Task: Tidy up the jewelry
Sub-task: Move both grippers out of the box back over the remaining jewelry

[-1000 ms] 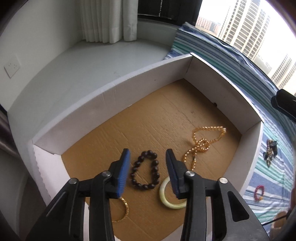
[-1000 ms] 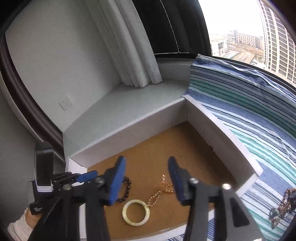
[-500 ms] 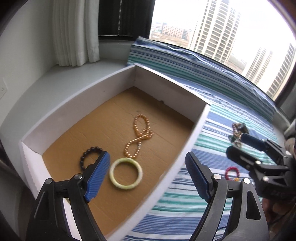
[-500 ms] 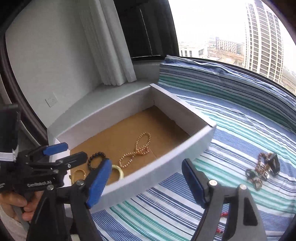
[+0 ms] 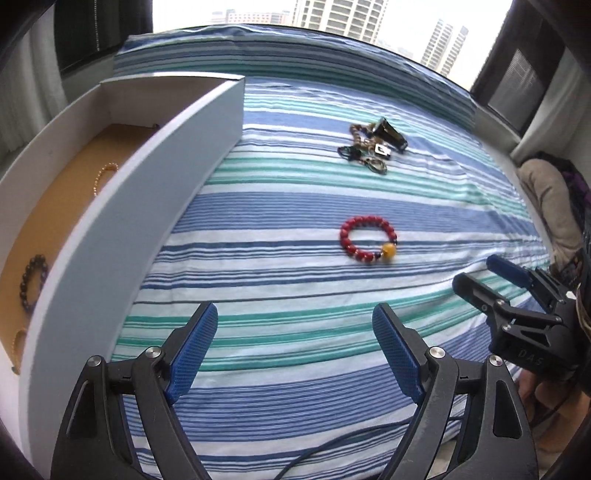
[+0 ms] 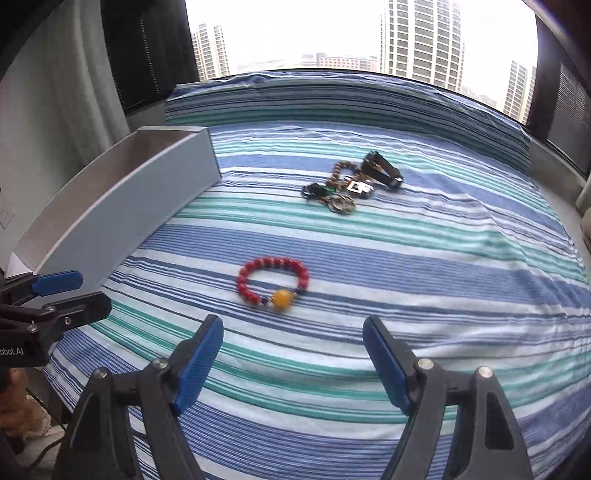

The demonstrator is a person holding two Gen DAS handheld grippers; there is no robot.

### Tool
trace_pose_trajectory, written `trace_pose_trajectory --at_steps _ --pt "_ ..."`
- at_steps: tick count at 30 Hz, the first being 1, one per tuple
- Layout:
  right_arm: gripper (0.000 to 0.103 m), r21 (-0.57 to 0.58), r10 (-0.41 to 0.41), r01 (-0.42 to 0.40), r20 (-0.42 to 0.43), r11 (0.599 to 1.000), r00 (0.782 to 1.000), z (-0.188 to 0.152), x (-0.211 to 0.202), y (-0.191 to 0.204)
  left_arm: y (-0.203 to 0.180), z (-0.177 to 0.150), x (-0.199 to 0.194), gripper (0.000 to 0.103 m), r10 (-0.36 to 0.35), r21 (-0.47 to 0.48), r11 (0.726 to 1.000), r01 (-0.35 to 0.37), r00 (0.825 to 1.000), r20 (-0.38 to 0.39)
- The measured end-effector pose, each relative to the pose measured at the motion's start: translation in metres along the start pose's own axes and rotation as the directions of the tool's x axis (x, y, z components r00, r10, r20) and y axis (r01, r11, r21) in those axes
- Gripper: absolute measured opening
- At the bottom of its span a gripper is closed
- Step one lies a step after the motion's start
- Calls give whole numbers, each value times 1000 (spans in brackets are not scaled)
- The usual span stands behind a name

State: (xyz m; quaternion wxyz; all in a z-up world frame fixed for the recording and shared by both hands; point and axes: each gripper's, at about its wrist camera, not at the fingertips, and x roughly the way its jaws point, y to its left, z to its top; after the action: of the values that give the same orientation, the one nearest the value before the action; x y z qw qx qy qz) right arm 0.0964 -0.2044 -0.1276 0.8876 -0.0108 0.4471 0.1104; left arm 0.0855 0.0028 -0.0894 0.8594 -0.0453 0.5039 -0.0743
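Nearest the lens, the left gripper [image 5: 294, 328] hangs with its blue ribbed pads spread wide and nothing between them, above the striped cloth [image 5: 295, 295]. The right gripper [image 6: 293, 341] is likewise spread and empty, low over the same cloth. Just beyond the right gripper's fingertips lies the red bead bracelet [image 6: 272, 281], a loop of round red beads with one larger amber bead, flat on the cloth and touching neither tool.

To the left stands the white box [image 5: 122, 206], shallow, with smooth white walls and a brown cardboard floor. In it are a dark bead bracelet [image 5: 34, 282] near the front, a thin gold chain [image 5: 105, 177] farther back, and a gold-coloured loop [image 5: 16, 341] at the near end, mostly hidden by the wall, perhaps a bangle.

Farther off, well apart from the red bracelet, a tangled pile of jewelry [image 6: 351, 184] rests on the cloth: wooden beads, metal rings, a dark clip-like piece.

The cloth is soft, banded in blue, teal and white. Behind it a wide window [image 6: 332, 33] shows tower blocks.
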Motion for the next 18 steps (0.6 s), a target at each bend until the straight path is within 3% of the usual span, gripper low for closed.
trace_pose_trajectory --at_steps 6,11,18 --pt "80 83 -79 82 -36 993 996 -35 -1 -40 -13 -9 19 87 -5 29 1000 6 999 -35" --pt "80 131 -65 73 -66 989 996 -52 4 -51 -16 -8 30 87 -4 32 999 5 998 -58" --pt "80 144 -46 54 -54 988 997 -51 3 -49 -27 -8 33 87 28 70 997 -23 998 -61"
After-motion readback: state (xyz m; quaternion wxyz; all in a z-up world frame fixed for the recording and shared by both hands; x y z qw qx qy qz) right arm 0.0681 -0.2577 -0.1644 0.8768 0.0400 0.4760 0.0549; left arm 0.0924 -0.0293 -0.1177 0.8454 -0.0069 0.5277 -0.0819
